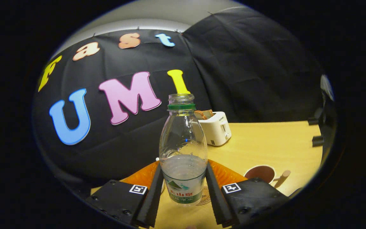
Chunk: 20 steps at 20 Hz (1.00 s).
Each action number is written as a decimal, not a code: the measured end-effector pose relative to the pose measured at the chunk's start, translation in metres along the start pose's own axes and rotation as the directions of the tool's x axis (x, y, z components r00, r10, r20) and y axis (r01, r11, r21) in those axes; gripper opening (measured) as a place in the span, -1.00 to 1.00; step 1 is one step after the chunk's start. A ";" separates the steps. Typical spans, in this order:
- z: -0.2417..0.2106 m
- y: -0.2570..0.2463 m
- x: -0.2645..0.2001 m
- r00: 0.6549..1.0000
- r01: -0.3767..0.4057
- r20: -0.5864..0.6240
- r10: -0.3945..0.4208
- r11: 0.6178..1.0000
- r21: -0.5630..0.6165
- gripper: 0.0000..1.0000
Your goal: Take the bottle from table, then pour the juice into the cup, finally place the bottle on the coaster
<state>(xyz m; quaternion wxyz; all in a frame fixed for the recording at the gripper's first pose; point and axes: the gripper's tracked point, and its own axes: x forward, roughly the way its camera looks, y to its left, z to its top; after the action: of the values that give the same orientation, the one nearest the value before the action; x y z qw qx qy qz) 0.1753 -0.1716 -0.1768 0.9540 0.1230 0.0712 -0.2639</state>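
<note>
The jaws (183, 194) were clamped on the lower body of the bottle (183, 152), one finger pressed against each side at the level of its label, and the bottle stood upright between them with no cap on its neck. It appeared to be lifted just clear of the table (275, 143), though whether its base still touched could not be told. The main risk from here was a spill: with the neck open, any early tilt on the way to the cup (260, 173) would send liquid onto the table. The thin plastic could also give under the grip and slip or twist when tipped. The cup sat near and to the right, just beyond the right finger, so a hurried swing could knock it. The bottle was clear, rounded at the shoulder, with a green ring below the mouth and clear liquid filling it under halfway. A round coaster (204, 195) peeked out behind its base, and an orange mat (227, 175) lay beyond the fingers. A white toaster (216, 127) stood farther back.
</note>
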 end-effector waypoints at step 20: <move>-0.094 0.006 0.065 1.000 -0.021 -0.028 0.012 0.941 -0.337 0.45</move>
<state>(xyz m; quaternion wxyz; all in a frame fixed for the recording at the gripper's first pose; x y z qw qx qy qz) 0.2266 -0.1727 -0.2786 0.9622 -0.0382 0.1266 -0.2382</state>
